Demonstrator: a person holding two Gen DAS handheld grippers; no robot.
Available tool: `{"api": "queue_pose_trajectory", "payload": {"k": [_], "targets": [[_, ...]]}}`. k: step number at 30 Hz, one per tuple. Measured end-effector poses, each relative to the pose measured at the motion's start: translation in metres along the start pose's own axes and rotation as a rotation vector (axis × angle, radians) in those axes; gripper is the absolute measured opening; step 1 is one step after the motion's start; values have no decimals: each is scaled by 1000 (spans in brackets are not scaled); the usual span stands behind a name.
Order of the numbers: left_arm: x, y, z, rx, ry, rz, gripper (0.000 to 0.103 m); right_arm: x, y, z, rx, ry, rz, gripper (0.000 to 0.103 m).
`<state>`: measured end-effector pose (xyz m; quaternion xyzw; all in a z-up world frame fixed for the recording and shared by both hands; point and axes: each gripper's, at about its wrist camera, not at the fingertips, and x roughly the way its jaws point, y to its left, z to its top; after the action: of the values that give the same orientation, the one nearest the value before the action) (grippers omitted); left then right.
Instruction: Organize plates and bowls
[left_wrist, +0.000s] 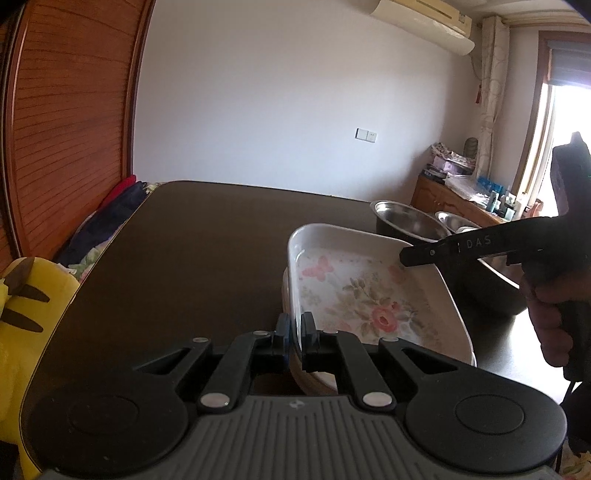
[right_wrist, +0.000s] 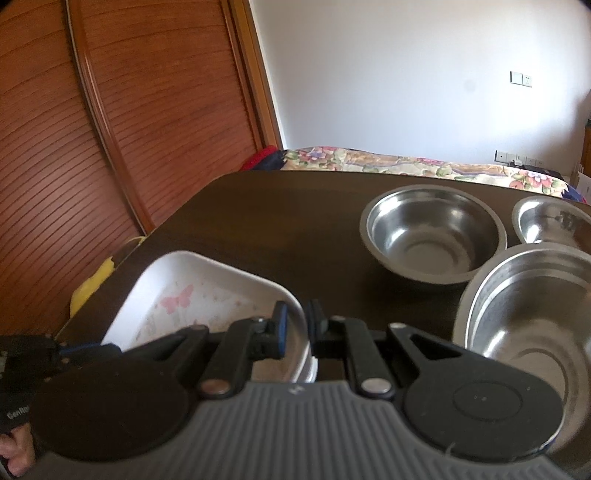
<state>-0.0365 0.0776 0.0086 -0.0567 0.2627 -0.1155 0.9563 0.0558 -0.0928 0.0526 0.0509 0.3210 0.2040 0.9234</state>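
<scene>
White rectangular floral dish (left_wrist: 354, 291) on the dark table (left_wrist: 192, 251), long axis running away from the left camera, left gripper (left_wrist: 294, 328) clamped on its near-left rim, right gripper (right_wrist: 297, 328) clamped on the opposite rim, three steel bowls (right_wrist: 432, 240) just beyond

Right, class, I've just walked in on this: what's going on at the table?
A person is tidying dishes with two handheld grippers. The left gripper and the right gripper are each clamped on a rim of the white floral dish, which sits over another pale dish on the dark table. Three steel bowls stand untouched to the right.
</scene>
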Motion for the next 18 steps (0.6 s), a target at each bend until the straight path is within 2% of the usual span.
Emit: {"api": "queue_pose_trajectory", "payload": {"k": [14,18], "targets": [[3,-3,-1,6,-8,6,28,5,7,-8,-36,-16,-36,14],[2,-5,2,21,-21,17,28,1,8,-10,-42,-45,-43,15]]}}
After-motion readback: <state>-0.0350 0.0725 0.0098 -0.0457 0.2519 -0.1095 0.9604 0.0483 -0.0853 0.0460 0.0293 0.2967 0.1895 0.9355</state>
